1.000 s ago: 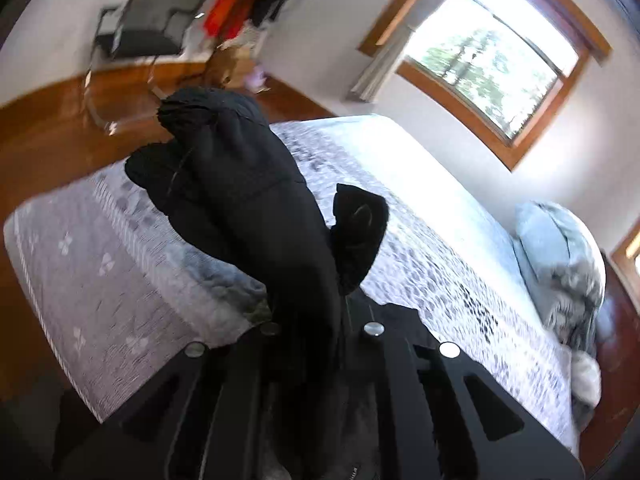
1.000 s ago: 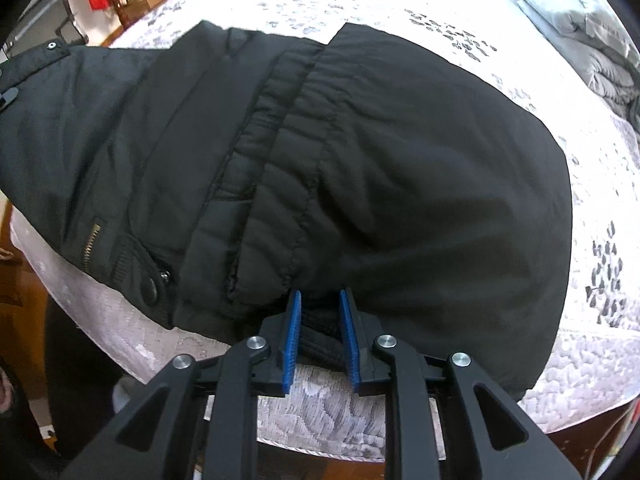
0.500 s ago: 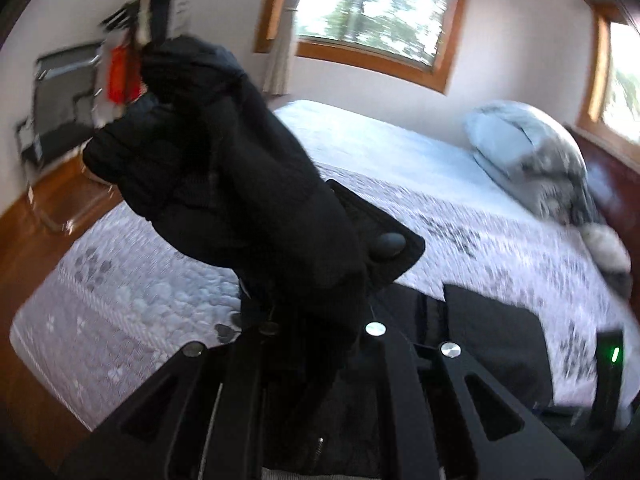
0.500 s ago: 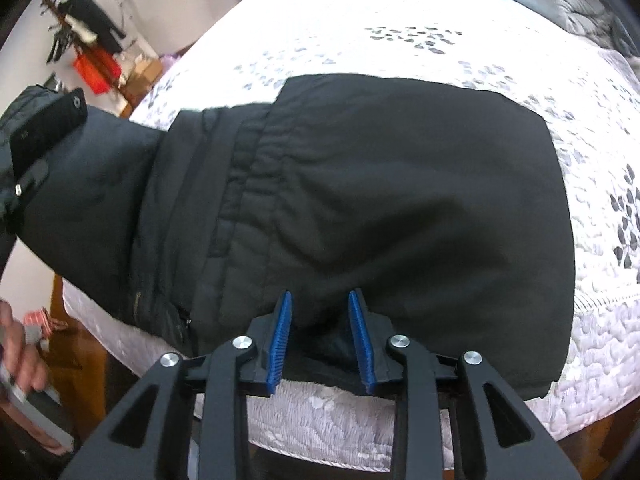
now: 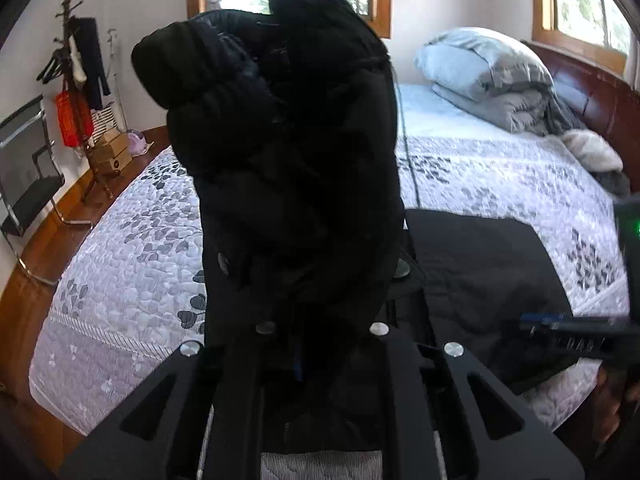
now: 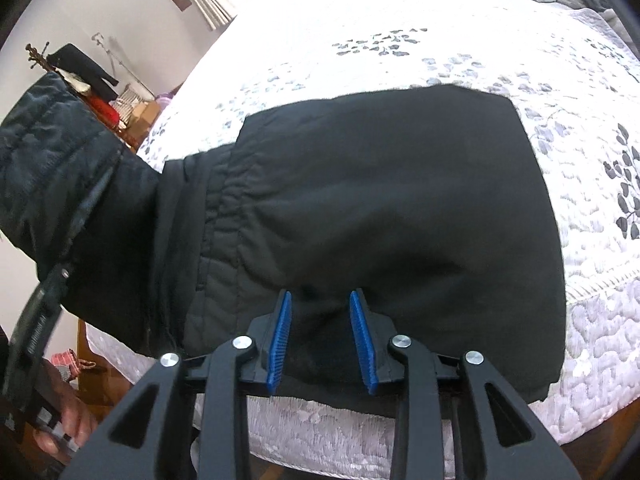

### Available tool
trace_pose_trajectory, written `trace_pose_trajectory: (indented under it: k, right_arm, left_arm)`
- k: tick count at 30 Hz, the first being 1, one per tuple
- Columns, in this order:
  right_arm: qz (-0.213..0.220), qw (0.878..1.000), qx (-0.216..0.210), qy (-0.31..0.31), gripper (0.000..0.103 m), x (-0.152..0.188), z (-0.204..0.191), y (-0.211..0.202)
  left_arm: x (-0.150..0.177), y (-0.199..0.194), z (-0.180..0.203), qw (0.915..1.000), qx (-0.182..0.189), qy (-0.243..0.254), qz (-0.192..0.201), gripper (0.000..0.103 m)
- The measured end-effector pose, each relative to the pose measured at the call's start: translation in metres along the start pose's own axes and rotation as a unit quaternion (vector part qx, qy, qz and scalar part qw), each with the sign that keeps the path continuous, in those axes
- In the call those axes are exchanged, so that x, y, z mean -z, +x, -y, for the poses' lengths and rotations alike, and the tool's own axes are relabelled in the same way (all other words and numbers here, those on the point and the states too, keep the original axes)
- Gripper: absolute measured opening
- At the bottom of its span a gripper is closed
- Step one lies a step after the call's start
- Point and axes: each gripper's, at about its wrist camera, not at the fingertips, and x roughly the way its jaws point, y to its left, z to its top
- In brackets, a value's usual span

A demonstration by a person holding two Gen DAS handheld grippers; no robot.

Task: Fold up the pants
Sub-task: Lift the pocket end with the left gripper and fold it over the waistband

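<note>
- The pants (image 6: 380, 208) are black and padded, lying across the near edge of the bed (image 6: 400, 40). The folded part lies flat on the quilt, and its long axis runs left to right along that edge.
- The left gripper (image 5: 320, 320) has one end of the pants lifted in a bunch (image 5: 288, 140), standing up in front of its camera. Cloth hides the fingers. From the way the bunch hangs on them, I'd judge they are clamped on it.
- The right gripper (image 6: 322, 340) sits at the near hem of the flat part. Its blue pads (image 6: 280, 340) stand apart with dark cloth between them, so the jaws are open and are not pinching.
- The relation that matters: the lifted end is on the left of the flat part, and the folded stack lies rightward and away from the left gripper.
- My guess is that the left gripper carries its end across to the right, over the stack, while the right one steadies the hem.
- The risk is that the loose bunch lands crumpled.
</note>
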Motion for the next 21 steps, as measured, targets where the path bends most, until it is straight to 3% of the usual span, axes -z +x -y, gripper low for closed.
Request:
trace_pose_trajectory:
  k: [6, 9, 15, 17, 21]
  right_arm:
    - [0.015, 1.000, 0.010, 0.013, 0.032, -0.003, 0.013, -0.012]
    - [0.017, 0.999, 0.032, 0.006, 0.031, -0.002, 0.014, -0.012]
    - [0.013, 0.999, 0.045, -0.004, 0.035, 0.000, 0.013, -0.009]
    - [0.012, 0.999, 0.044, -0.004, 0.036, 0.001, 0.012, -0.005]
    - [0.014, 0.999, 0.039, 0.003, 0.038, 0.001, 0.013, -0.002]
  left_arm:
    - [0.009, 0.007, 0.016, 0.9992, 0.002, 0.033, -0.022, 0.015]
    - [0.013, 0.012, 0.018, 0.9982, 0.020, 0.037, -0.042, 0.021]
    - [0.024, 0.021, 0.020, 0.9933, 0.067, 0.035, -0.088, 0.037]
    - [0.028, 0.023, 0.021, 0.9906, 0.084, 0.038, -0.101, 0.052]
    - [0.036, 0.022, 0.021, 0.9866, 0.110, 0.028, -0.117, 0.063]
